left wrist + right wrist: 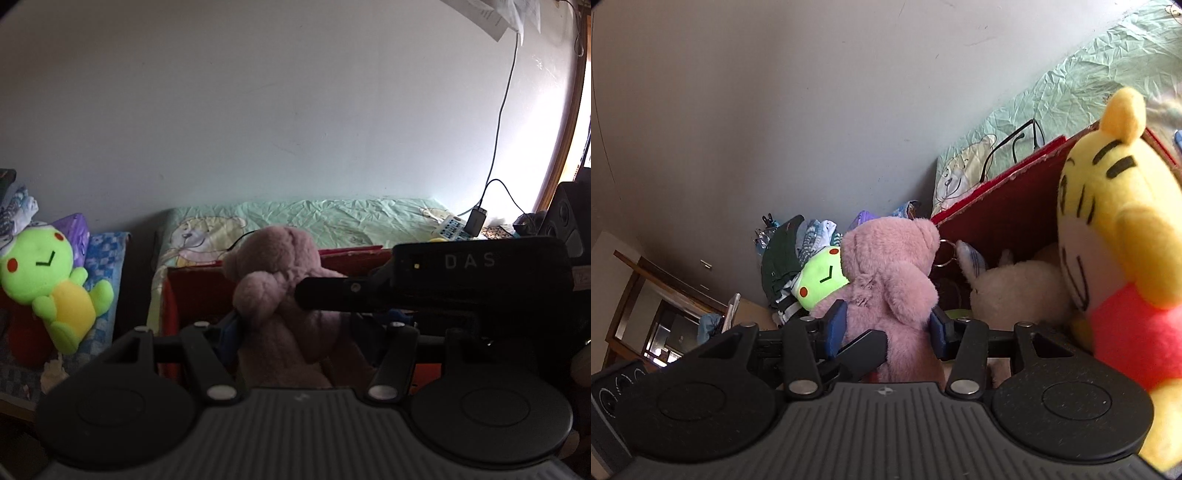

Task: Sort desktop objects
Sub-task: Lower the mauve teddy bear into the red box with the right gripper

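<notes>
A pink plush bear (284,291) stands upright between the blue pads of my left gripper (295,332), which is shut on its body. The same bear (894,288) sits between the pads of my right gripper (888,328), which also closes on it. The right gripper's black body (443,280) crosses in front of the bear in the left wrist view. A red box (1004,199) lies just behind the bear; a white plush (1015,291) and a yellow tiger plush (1119,240) are in it. A green frog plush (48,280) lies to the left.
A bed with a pale green sheet (332,218) runs along the wall behind the box. A remote and charger (461,225) lie at its right end. Folded clothes (790,258) are piled at the left. A dark speaker (569,218) stands at the far right.
</notes>
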Motion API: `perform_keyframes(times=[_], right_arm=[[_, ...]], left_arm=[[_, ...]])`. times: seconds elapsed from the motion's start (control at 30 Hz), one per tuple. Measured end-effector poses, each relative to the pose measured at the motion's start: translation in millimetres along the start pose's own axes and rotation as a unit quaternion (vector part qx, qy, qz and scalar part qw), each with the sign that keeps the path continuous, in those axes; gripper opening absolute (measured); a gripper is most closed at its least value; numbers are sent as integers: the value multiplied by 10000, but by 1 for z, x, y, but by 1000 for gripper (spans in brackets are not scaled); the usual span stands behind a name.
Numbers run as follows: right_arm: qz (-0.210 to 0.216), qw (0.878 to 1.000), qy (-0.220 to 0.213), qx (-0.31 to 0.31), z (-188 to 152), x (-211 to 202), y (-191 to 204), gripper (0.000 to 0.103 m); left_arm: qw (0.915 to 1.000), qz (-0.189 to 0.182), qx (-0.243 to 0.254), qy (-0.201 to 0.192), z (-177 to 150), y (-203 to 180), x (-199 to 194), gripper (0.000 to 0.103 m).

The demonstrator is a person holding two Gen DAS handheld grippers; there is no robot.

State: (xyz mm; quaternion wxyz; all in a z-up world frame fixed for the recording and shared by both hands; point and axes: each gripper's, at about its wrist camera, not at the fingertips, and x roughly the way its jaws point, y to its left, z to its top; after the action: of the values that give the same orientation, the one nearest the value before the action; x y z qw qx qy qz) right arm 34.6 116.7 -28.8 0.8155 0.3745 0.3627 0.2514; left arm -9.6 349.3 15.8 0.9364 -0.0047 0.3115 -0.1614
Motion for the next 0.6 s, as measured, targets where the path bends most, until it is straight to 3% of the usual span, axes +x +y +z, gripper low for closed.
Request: perform_keyframes(times=[0.23,0.37,0.6], right_arm=[[-406,9990,87,-188,-11,25,10,49],[-596,9974,-10,-415,-16,31,16,49],[-564,9964,133,-621,-19,34,26,43]], left_arm=[[9992,219,-208,257,-9,25,11,61],[9992,222,-292,173,-13,28,0,61],[9988,240,-419,103,-21,33,-16,61]])
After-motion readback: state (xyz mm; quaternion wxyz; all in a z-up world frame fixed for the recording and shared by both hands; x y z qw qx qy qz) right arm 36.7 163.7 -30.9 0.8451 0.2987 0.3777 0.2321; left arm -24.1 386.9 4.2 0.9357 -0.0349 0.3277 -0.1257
